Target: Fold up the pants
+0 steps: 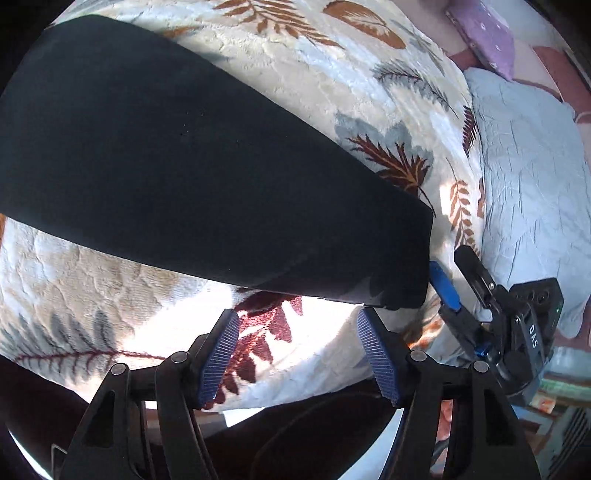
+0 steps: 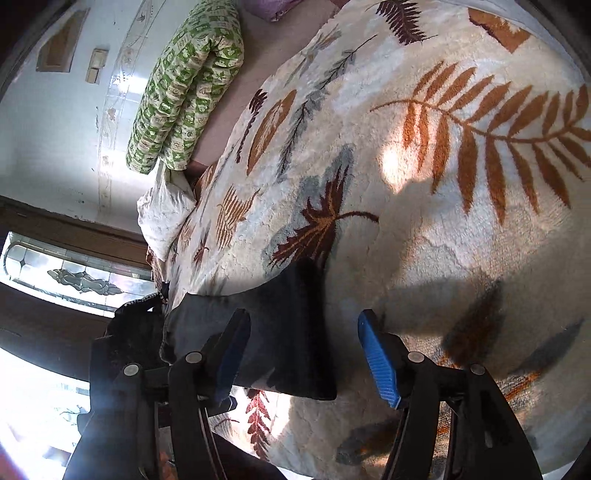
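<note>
Black pants [image 1: 177,162] lie flat on a cream blanket with a leaf print [image 1: 332,74], stretching from the upper left to a hem end at the lower right. My left gripper [image 1: 297,332] is open and empty just short of the hem's near edge. My right gripper [image 1: 448,277] shows in the left wrist view beside the hem corner, jaws apart. In the right wrist view the right gripper [image 2: 303,347] is open, and the hem end of the pants [image 2: 288,332] lies between its fingers, nearer the left one. The rest of the pants is out of that view.
A pale blue pillow [image 1: 528,177] and a purple cloth [image 1: 487,29] lie at the blanket's right side. A green-patterned rolled quilt [image 2: 184,85] and a white pillow [image 2: 166,214] lie by the wall. A window [image 2: 74,277] is at the left.
</note>
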Available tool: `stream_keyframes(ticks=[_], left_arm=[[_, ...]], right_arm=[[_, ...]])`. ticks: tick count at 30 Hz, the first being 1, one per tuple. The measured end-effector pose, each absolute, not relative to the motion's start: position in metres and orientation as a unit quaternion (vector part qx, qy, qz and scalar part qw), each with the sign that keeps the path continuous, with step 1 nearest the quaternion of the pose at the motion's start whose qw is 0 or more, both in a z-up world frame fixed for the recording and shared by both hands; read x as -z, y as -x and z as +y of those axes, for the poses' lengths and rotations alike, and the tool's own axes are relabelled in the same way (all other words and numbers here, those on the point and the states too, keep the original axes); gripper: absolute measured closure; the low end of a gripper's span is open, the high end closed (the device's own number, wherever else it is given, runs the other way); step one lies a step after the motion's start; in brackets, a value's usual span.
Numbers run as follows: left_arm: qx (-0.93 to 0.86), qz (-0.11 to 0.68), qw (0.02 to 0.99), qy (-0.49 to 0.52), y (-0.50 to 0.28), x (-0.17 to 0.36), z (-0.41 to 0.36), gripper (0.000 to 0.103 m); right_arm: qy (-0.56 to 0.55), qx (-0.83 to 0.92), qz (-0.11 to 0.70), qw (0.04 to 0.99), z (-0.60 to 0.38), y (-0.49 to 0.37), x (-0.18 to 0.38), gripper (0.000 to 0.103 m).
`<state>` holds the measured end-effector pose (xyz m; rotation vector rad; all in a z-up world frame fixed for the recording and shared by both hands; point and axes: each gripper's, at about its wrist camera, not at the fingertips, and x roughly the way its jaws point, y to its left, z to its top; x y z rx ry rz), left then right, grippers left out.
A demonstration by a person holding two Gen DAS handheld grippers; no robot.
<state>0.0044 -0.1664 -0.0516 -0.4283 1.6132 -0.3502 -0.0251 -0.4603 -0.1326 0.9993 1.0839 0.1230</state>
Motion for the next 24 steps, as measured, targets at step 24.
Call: stream_keyframes(ticks=[24], left_arm=[[0.083, 0.705, 0.664, 0.236, -0.016, 0.078, -0.188, 0.037]], right_arm=[[-0.437, -0.154, 0.6, 0.652, -0.451, -0.057, 0.168, 0.043]])
